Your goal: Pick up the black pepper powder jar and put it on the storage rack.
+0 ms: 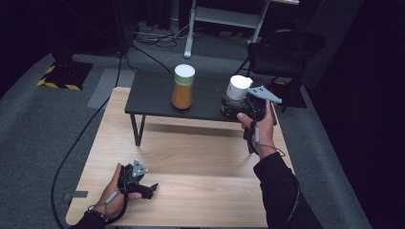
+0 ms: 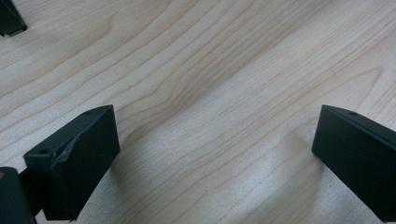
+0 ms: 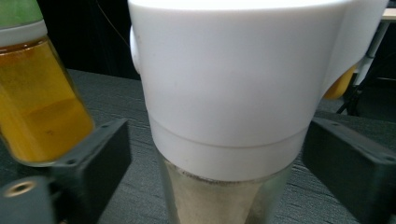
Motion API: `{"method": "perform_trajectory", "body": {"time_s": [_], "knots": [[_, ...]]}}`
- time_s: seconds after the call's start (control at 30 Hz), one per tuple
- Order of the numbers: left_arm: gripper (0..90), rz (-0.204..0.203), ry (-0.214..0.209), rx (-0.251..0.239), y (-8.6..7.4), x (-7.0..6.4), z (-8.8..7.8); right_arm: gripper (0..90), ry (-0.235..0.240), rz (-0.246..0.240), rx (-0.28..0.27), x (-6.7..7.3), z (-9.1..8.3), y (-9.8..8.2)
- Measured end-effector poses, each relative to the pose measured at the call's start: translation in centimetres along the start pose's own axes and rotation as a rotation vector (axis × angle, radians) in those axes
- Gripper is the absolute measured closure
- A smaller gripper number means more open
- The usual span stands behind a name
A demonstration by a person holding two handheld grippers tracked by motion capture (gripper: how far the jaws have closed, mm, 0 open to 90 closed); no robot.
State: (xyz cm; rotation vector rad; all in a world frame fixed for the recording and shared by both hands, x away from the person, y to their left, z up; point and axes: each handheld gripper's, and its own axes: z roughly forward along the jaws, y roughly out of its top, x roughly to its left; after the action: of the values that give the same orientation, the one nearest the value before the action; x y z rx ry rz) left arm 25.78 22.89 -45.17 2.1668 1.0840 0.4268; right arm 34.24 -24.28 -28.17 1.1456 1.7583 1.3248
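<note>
While no label or writing is legible, we see the left gripper (image 1: 149, 189) resting low on the wooden table (image 1: 200, 167), jaws wide and empty. On the dark raised shelf (image 1: 153, 98), the green-capped jar (image 1: 183, 86) stands left of the white-capped jar (image 3: 224, 107), which the right gripper (image 1: 228, 106), held level, brackets without contact.

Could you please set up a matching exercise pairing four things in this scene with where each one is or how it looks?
Things:
1. white-capped jar
2. green-lidded jar
3. left gripper
4. right gripper

Descriptions:
A. open, low over the light wooden table
B. holds orange contents, on the small dark table
C. open, fingers either side of a jar but apart from it
D. on the dark table, between two black fingers

Pairs: 1-D, 2-B, 3-A, 4-C
</note>
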Motion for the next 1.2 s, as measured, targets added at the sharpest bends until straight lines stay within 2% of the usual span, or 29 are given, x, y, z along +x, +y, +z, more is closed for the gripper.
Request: {"method": "perform_trajectory", "body": {"time_s": [0.07, 0.2, 0.33, 0.47, 0.67, 0.77, 0.9, 1.2], "knots": [[0.8, 0.000, 0.000, 0.000, 0.0, 0.0, 0.0, 3.4, 0.004, 0.002, -0.009, 0.0, -0.1, -0.2], [0.8, 0.002, -0.002, 0.000, 0.0, 0.0, 0.0, 2.5, -0.006, -0.024, -0.006, 0.3, -0.5, -0.1], [0.8, 0.002, -0.002, 0.000, 0.0, 0.0, 0.0, 2.5, -0.028, -0.038, -0.003, 0.8, -0.6, -0.1], [0.8, 0.002, -0.002, 0.000, 0.0, 0.0, 0.0, 2.4, -0.026, -0.054, -0.010, 0.8, -0.8, -0.3], [0.8, 0.002, -0.002, 0.000, 0.0, 0.1, 0.0, 2.4, -0.030, -0.051, -0.018, 0.7, -1.1, -0.5], [0.8, 0.003, -0.003, 0.000, 0.0, 0.1, 0.0, 1.7, -0.039, -0.081, -0.025, 0.9, -1.3, -0.9], [0.8, 0.003, -0.003, -0.001, 0.0, 0.1, 0.0, 1.2, -0.036, -0.081, -0.039, 0.6, -1.7, -1.4], [0.8, 0.003, -0.004, -0.001, 0.0, 0.1, 0.0, 1.2, -0.041, -0.166, -0.039, 1.3, -2.8, -2.9]]}}
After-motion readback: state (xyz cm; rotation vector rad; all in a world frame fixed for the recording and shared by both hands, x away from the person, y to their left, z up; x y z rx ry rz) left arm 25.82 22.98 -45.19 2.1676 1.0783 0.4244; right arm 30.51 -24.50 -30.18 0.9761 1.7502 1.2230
